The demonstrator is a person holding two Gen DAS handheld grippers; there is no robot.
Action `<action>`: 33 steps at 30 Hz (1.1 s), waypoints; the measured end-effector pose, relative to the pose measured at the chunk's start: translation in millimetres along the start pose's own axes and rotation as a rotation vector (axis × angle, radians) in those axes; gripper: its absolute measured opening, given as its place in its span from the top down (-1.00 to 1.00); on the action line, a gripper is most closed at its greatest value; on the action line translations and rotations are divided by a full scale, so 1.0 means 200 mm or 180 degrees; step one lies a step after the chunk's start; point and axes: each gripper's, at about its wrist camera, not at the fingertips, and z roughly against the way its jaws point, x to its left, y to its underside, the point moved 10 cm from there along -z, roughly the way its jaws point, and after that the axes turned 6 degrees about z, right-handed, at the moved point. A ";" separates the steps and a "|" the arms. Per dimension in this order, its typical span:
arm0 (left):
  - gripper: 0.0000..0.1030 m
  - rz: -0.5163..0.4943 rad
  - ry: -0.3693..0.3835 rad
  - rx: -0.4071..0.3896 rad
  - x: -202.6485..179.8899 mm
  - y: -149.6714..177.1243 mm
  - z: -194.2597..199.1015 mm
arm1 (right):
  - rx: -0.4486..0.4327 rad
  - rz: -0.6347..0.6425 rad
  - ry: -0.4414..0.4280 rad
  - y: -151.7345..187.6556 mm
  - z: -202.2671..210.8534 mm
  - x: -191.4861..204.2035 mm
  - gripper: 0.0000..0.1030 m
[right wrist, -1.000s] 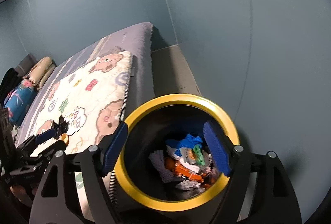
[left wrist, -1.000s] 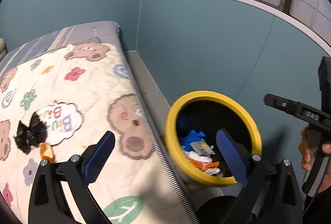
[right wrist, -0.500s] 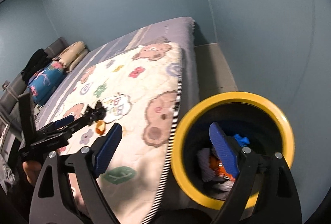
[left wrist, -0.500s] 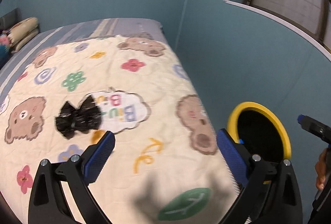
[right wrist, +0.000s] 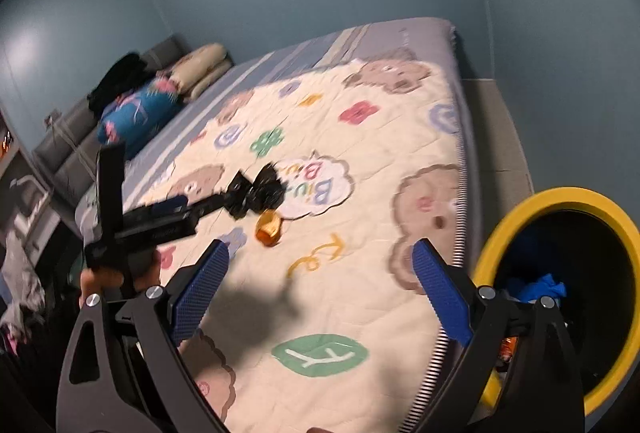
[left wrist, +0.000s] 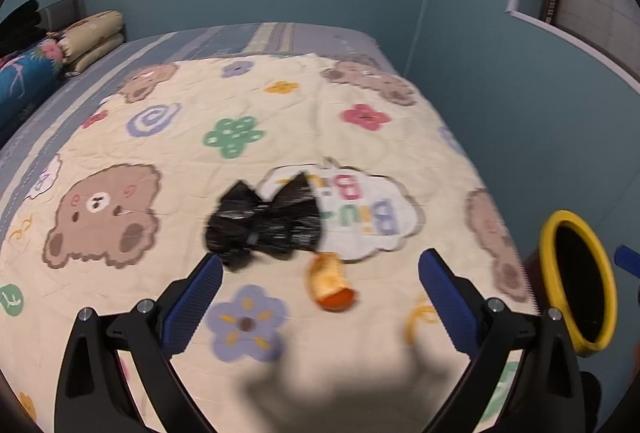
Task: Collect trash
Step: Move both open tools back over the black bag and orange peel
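A crumpled black plastic bag (left wrist: pixel 264 223) and an orange peel piece (left wrist: pixel 330 281) lie on the cartoon quilt (left wrist: pixel 240 137) on the bed. My left gripper (left wrist: pixel 320 297) is open and empty, hovering just short of them. The yellow-rimmed black bin (left wrist: pixel 576 281) stands beside the bed at the right. In the right wrist view, my right gripper (right wrist: pixel 320 289) is open and empty over the quilt's near edge; the bag (right wrist: pixel 256 191), the peel (right wrist: pixel 269 227) and the bin (right wrist: pixel 568 285) with trash inside show, and the left gripper (right wrist: pixel 208 205) reaches toward the bag.
Pillows and a blue bolster (left wrist: pixel 24 73) lie at the bed's head. Teal walls surround the bed, with a window frame (left wrist: pixel 560 13) at the upper right. A narrow strip of floor (right wrist: pixel 496 137) runs between bed and wall.
Both grippers have swung left, away from the bin and over the bed. The left gripper has come closer to the black bag and peel. Both stay open.
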 end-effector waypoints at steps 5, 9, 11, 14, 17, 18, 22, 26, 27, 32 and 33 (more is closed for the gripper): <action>-0.84 0.0154 -0.0086 0.0082 0.17 -0.02 -0.11 | 0.0193 0.0152 -0.0074 0.03 -0.22 0.14 -0.73; -0.84 0.0200 -0.0142 0.0116 0.25 -0.02 -0.19 | 0.0329 0.0229 -0.0150 0.05 -0.39 0.24 -0.73; -0.84 0.0237 -0.0171 0.0128 0.30 -0.02 -0.23 | 0.0358 0.0279 -0.0145 0.05 -0.46 0.27 -0.73; -0.84 0.0304 -0.0218 0.0104 0.37 -0.03 -0.28 | 0.0458 0.0379 -0.0155 0.06 -0.58 0.32 -0.73; -0.84 0.0405 -0.0217 0.0145 0.43 -0.04 -0.35 | 0.0561 0.0512 -0.0135 0.07 -0.72 0.37 -0.73; -0.84 0.0442 -0.0214 0.0149 0.45 -0.05 -0.37 | 0.0574 0.0547 -0.0135 0.07 -0.75 0.38 -0.73; -0.84 0.0532 -0.0221 0.0140 0.50 -0.08 -0.44 | 0.0624 0.0703 -0.0072 0.06 -0.90 0.42 -0.73; -0.84 0.0607 -0.0218 0.0181 0.54 -0.09 -0.52 | 0.0687 0.0750 -0.0032 0.05 -1.05 0.44 -0.73; -0.84 0.0602 -0.0223 0.0185 0.53 -0.09 -0.53 | 0.0718 0.0761 -0.0030 0.05 -1.08 0.44 -0.73; -0.84 0.0638 -0.0198 0.0250 0.55 -0.08 -0.61 | 0.0854 0.0821 0.0034 0.07 -1.23 0.44 -0.69; -0.84 0.0634 -0.0208 0.0253 0.55 -0.08 -0.62 | 0.0876 0.0818 0.0029 0.07 -1.25 0.44 -0.65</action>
